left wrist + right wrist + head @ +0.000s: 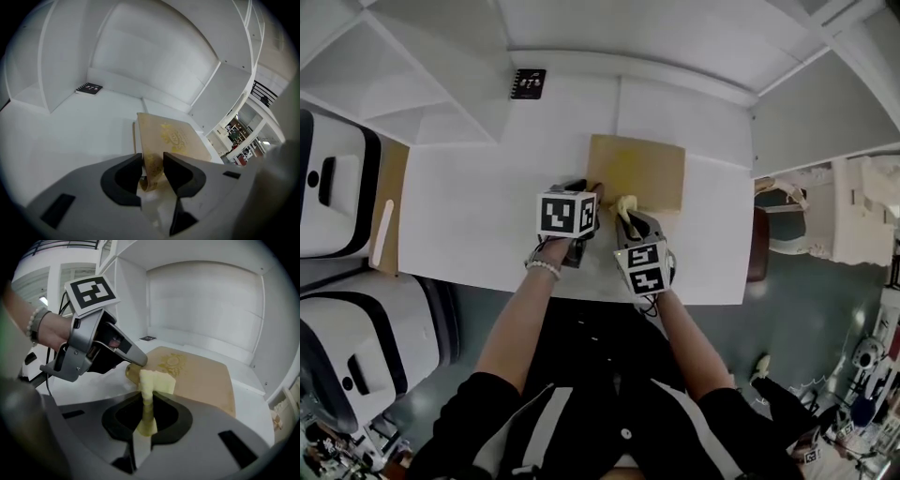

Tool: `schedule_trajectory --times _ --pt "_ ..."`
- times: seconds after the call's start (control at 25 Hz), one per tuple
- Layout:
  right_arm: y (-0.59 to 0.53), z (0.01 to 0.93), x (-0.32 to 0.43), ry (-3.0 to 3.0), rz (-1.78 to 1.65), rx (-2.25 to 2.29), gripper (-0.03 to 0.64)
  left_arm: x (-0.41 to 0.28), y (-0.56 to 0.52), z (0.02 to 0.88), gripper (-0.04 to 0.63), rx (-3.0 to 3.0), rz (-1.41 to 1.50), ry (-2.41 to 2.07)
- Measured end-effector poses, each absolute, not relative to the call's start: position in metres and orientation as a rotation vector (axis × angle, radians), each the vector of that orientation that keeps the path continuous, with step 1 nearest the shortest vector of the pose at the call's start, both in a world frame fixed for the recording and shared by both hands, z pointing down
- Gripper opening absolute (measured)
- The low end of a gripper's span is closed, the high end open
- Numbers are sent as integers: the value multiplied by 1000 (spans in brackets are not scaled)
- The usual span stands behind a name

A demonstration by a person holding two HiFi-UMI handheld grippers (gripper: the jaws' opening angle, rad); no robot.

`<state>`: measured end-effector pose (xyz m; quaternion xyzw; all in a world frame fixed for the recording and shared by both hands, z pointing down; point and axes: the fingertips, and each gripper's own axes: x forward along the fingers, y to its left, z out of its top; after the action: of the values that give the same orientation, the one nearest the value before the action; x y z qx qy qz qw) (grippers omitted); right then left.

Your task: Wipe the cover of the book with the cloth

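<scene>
Left gripper (152, 165) clamped on near corner of tan book (180, 140), likely pinning it flat on the white table (469, 216); right gripper (149, 404) pinches yellow cloth (157, 382), wad just ahead of its jaws, over that corner, poised to wipe.

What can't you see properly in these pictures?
- Head view: the book's near-left corner, hidden under the marker cube of the left gripper.
- Head view: most of the cloth, covered by the right gripper.
- Every view: the book's gold print, too small and blurred to read.
- Head and left gripper views: the black item at the table's back, too small to identify.
</scene>
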<state>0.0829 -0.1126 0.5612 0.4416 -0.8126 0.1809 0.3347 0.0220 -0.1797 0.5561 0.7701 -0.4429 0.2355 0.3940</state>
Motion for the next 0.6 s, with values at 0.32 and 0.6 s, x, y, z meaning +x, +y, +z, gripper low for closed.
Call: schedule_trajectory --times 0.32,0.6 --pt "-114 564 43 -2201 428 989 38 22 -179 556 144 1954 600 -1119" --pt "-110 549 50 -2240 532 997 38 21 -180 556 145 1950 590 -1115"
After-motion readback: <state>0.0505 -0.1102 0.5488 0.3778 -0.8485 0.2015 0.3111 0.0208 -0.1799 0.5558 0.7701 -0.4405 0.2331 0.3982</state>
